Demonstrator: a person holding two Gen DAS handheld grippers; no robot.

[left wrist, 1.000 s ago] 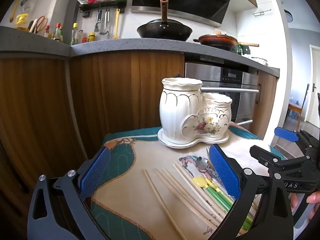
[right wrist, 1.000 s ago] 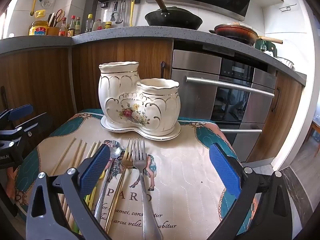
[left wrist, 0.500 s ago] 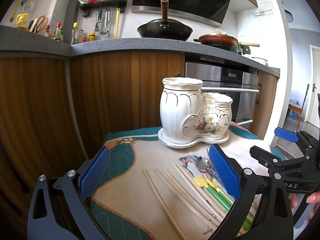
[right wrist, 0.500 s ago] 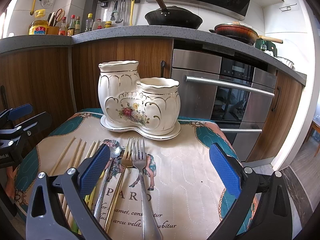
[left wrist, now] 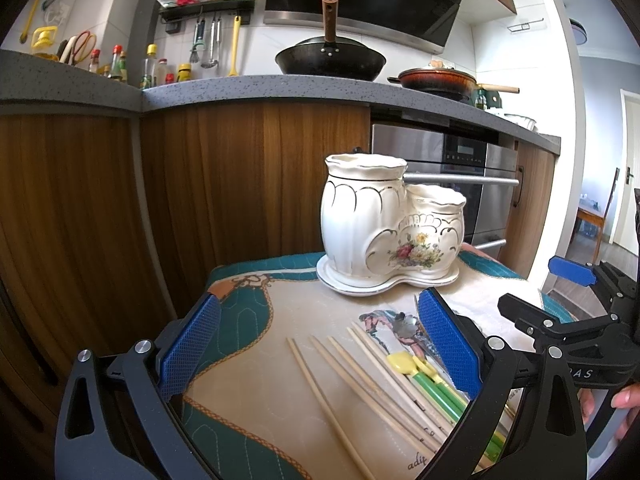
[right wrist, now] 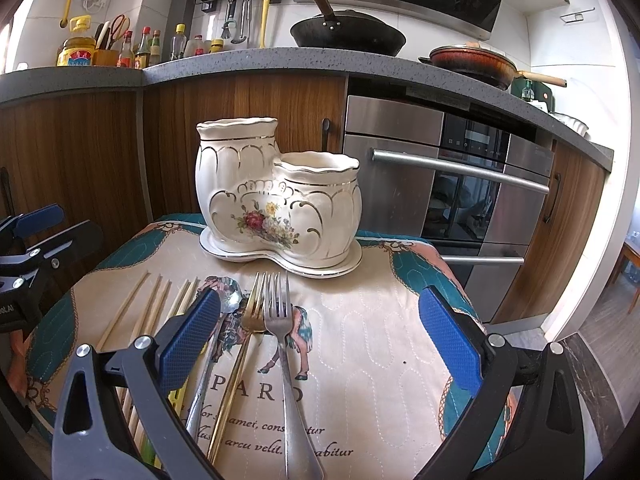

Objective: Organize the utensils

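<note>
A white two-pot ceramic utensil holder [left wrist: 390,228] [right wrist: 276,200] with a flower print stands on its saucer at the back of the cloth-covered table [right wrist: 380,340]. Several wooden chopsticks [left wrist: 352,380] [right wrist: 152,308], a green and yellow utensil [left wrist: 428,384], a spoon [right wrist: 224,312], a gold fork [right wrist: 248,320] and a silver fork [right wrist: 280,320] lie flat in front of it. My left gripper [left wrist: 320,344] is open and empty above the chopsticks. My right gripper [right wrist: 320,340] is open and empty above the forks.
Wooden cabinets [left wrist: 200,184] and a steel oven [right wrist: 460,184] stand close behind the table. A wok [right wrist: 348,32] and a pan [right wrist: 472,64] sit on the counter above. The table's edge falls off at the right [right wrist: 472,308].
</note>
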